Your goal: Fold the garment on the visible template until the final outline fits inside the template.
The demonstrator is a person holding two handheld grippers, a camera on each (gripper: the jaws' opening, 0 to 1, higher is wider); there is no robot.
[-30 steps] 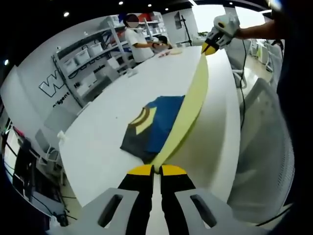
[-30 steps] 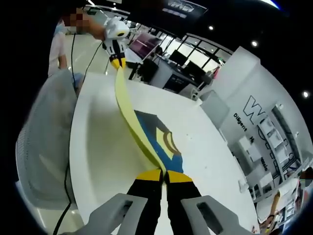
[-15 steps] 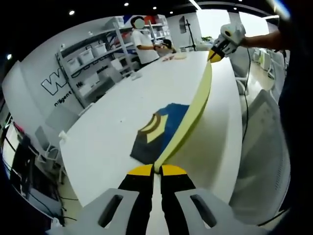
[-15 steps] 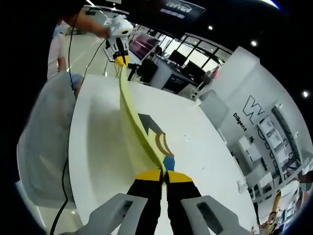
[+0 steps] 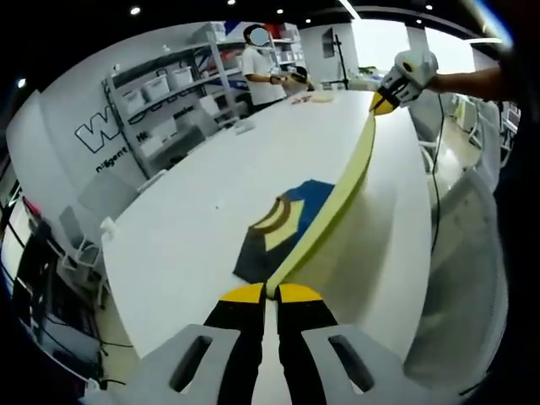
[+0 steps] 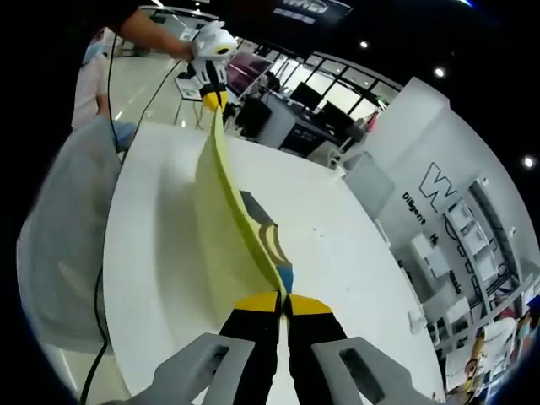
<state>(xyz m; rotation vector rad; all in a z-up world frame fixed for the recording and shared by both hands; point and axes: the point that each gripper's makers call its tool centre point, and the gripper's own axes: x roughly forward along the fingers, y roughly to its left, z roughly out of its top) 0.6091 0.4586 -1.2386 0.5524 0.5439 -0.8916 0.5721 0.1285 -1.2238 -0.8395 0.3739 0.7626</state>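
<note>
A long white table (image 5: 194, 194) runs away toward the far end of the room. At that far end a person in a white top (image 5: 260, 74) stands beside it. Along the left wall stand metal shelves (image 5: 164, 101) stacked with white storage bins, next to a white wall panel with dark lettering (image 5: 97, 135). A white mesh-back office chair (image 5: 460, 278) sits just beside the table's right edge. Small round ceiling lights (image 5: 135, 11) dot the dark ceiling.

left gripper view: looks along its jaws down the white table (image 5: 194, 211) toward the shelves (image 5: 160, 93).
right gripper view: faces the opposite way over the same table.
shared: the yellow garment edge (image 5: 337, 202) between them.
</note>
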